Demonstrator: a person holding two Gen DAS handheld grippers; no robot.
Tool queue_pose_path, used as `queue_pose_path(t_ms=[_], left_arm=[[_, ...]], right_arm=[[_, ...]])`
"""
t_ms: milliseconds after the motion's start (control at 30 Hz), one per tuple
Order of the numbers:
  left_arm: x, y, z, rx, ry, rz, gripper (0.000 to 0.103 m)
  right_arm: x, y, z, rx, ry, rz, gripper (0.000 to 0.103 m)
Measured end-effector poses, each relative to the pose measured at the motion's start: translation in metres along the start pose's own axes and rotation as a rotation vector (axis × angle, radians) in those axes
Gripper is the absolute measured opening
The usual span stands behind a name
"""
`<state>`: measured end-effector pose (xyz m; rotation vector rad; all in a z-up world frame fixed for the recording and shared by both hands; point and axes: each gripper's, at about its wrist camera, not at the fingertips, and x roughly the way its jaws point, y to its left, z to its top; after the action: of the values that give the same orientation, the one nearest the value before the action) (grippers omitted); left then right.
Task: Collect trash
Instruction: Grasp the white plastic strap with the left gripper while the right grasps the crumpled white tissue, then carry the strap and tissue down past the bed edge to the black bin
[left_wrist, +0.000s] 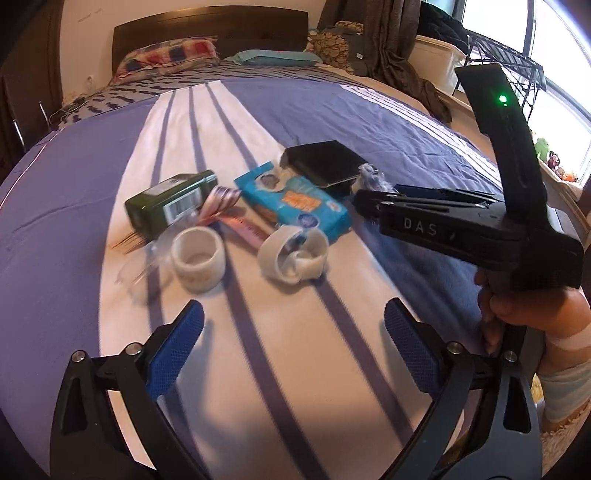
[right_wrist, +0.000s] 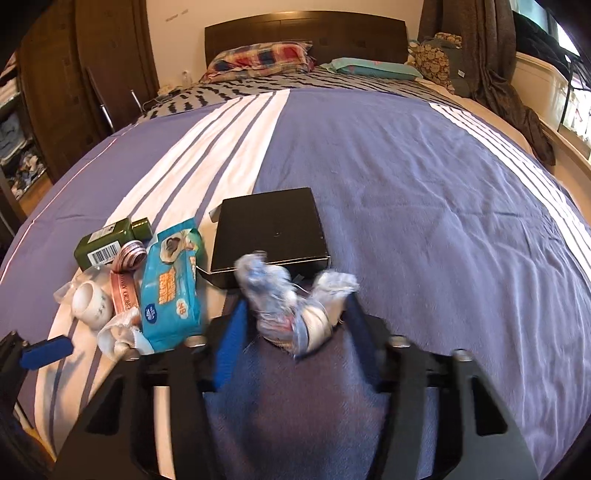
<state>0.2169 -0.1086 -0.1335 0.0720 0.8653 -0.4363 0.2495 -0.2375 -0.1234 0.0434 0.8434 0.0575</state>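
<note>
**Right claw grips a crumpled scrap beside the black box; left claw hangs open over the bed**

Left wrist view: the left claw stands wide open with nothing between its blue pads, above the white-and-purple striped bedspread. Ahead of it the trash lies in a loose cluster. Nearest are a white tape roll and a squashed white ribbon loop, a little apart from each other. Behind them a pink printed ribbon runs between a green bottle lying on its side, barcode up, and a blue wet-wipes packet. A crinkled clear wrapper sits just beside the tape roll. Farther back, a black box touches the packet's far end. The right claw reaches in from the right, held by a hand, its tip next to the box with a bluish crumpled scrap at it.

Right wrist view: the right claw is closed partway on the crumpled scrap, a blue-white wad, blurred, that bulges up between the fingers. The black box lies directly behind it, just beyond the scrap. To the left sit the wet-wipes packet, pink ribbon, green bottle, tape roll and ribbon loop. One blue pad of the left claw shows at the left edge. Pillows and a dark headboard are at the far end of the bed.
</note>
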Motion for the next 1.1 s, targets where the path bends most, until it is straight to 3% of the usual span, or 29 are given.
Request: queue_pose_path(t_ms=[100, 233, 300, 400, 1100], left_arm=[[0.013, 0.0, 0.007, -0.007, 0.02, -0.015, 0.071], [0.021, 0.0, 0.013, 0.004, 0.014, 0.004, 0.06], [0.022, 0.002, 0.015, -0.005, 0.009, 0.009, 0.041], [0.021, 0.008, 0.015, -0.019, 0.009, 0.016, 0.026], [-0.08, -0.003, -0.084, -0.034, -0.028, 0.05, 0.023]], right_arm=[[-0.003, -0.003, -0.002, -0.009, -0.004, -0.002, 0.035], [-0.009, -0.007, -0.006, -0.013, -0.01, -0.018, 0.035], [-0.014, -0.008, -0.012, -0.011, -0.013, -0.021, 0.035], [-0.021, -0.007, -0.021, -0.008, -0.017, -0.023, 0.035], [-0.111, 0.041, -0.104, -0.048, -0.053, 0.089, 0.034]])
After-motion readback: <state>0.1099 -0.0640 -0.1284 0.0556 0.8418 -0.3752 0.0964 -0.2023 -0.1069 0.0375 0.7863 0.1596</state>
